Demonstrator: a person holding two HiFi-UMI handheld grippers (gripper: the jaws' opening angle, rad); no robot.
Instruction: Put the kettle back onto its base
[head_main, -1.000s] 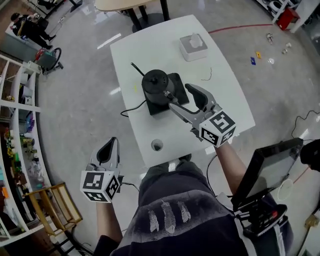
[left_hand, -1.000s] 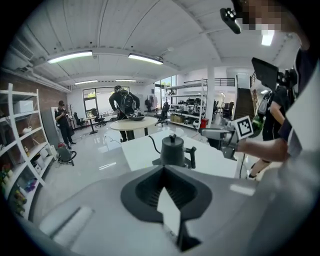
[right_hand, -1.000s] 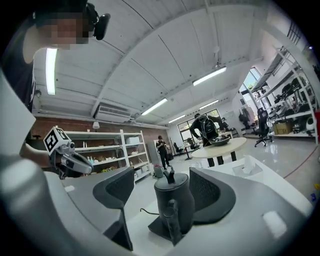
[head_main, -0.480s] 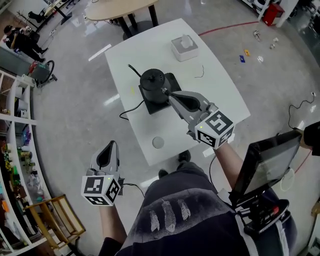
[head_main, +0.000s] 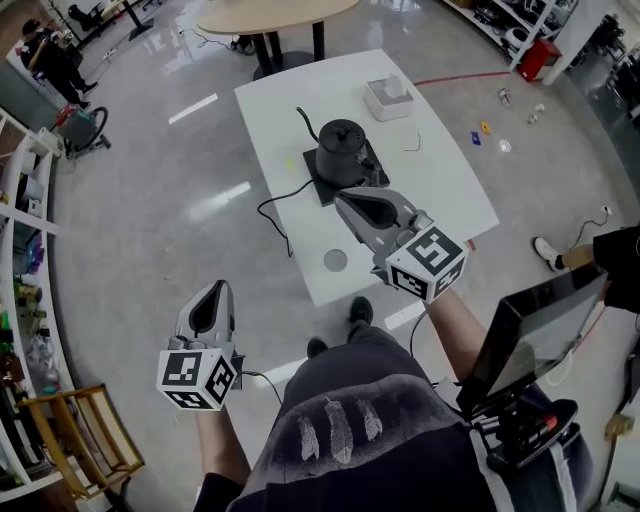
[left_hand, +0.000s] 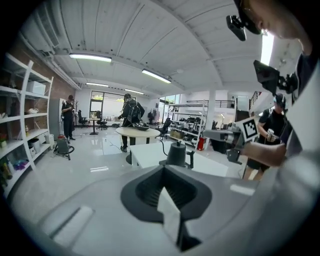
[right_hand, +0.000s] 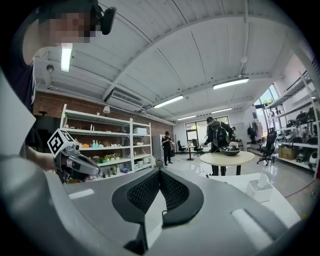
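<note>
At the far left stood shelves (head_main: 25, 330) along the wall. The left claw (head_main: 213, 292) hung over the floor, well apart from the white worktop (head_main: 450, 180); its jaws were pressed together with nothing between them. A black cable (head_main: 272, 212) trailed off the worktop's left edge. The kettle (head_main: 340, 143), black with a thin spout, stood upright on its square black base (head_main: 368, 172) near the middle of the worktop. A small round disc (head_main: 336, 260) lay near the worktop's front edge. The right claw (head_main: 342, 197) hovered just beside the base's near edge, its jaws fully closed and empty, not touching the kettle. Further right, a tissue box (head_main: 388, 98) sat at the far corner.
</note>
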